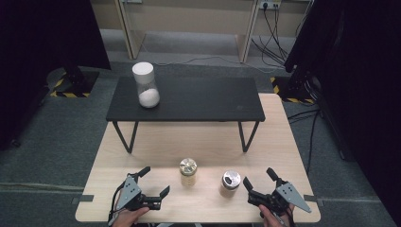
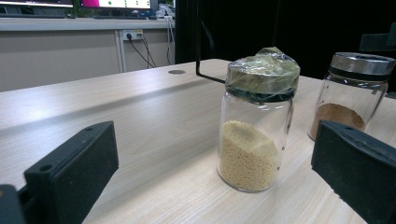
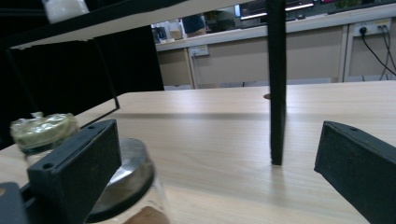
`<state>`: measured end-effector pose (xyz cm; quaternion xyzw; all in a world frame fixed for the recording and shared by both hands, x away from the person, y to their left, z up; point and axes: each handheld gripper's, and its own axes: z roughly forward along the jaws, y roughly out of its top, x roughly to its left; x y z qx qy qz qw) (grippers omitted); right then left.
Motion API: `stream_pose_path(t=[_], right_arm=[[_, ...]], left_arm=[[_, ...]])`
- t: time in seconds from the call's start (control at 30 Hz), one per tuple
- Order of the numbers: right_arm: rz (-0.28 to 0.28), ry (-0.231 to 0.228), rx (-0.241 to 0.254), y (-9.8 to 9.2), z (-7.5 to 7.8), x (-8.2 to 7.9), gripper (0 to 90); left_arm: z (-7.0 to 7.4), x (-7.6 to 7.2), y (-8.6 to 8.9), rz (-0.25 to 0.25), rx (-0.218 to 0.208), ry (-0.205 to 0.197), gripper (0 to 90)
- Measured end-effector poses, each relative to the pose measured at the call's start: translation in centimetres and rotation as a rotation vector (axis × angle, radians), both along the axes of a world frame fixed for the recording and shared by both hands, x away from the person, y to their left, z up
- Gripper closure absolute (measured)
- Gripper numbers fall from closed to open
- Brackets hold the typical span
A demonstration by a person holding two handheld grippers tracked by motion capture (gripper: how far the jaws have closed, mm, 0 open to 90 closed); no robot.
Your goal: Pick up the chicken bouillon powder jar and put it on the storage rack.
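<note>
A: Two jars are stood near the front edge of the bench (image 1: 156, 142), apart from each other, each just ahead of a gripper. Why might they be set so?

B: Easy reach is probably intended. Starting at the left, the left gripper (image 1: 153, 180) is held low over the bench with its jaws released and spread wide, nothing between them. In the left gripper view the grain jar (image 2: 254, 126) is framed between those jaws but ahead of them, not touched.

A: And the cover on that jar?

B: Its gold lid is wrapped in clear film, bunched at the top; a seal against spilling is a fair guess. The pale grains inside are piled higher on one side.

A: What is seen further right?

B: The powder jar (image 1: 230, 183), with a metal lid and brown powder at the bottom, is stood upright just beside the right gripper (image 1: 259, 182). That gripper's jaws are likewise released and empty. In the right gripper view the jar's lid is partly hidden behind one jaw, so the jar is judged to lie just off the jaw line, not inside it.

A: And behind them?

B: A low black shelf (image 1: 189, 101) is stood on the far half of the bench, with a white-capped jar (image 1: 145, 85) at its left end. The shelf may be meant as a place for the jars.
</note>
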<state>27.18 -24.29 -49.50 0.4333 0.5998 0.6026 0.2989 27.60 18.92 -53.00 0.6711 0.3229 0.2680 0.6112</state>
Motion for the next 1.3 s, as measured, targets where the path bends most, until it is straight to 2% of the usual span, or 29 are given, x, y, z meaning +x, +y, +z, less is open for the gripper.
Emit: stream_pose_path(t=[0.17, 1.3], right_arm=[[0.023, -0.021, -0.024, 1.1, 0.3, -0.6, 0.6], [0.156, -0.060, -0.024, 5.4, 1.1, -2.7, 0.7]], left_arm=[[0.0, 0.0, 0.0, 0.001, -0.001, 0.000, 0.0], [-0.1, 0.0, 0.0, -0.003, -0.002, -0.002, 0.0]])
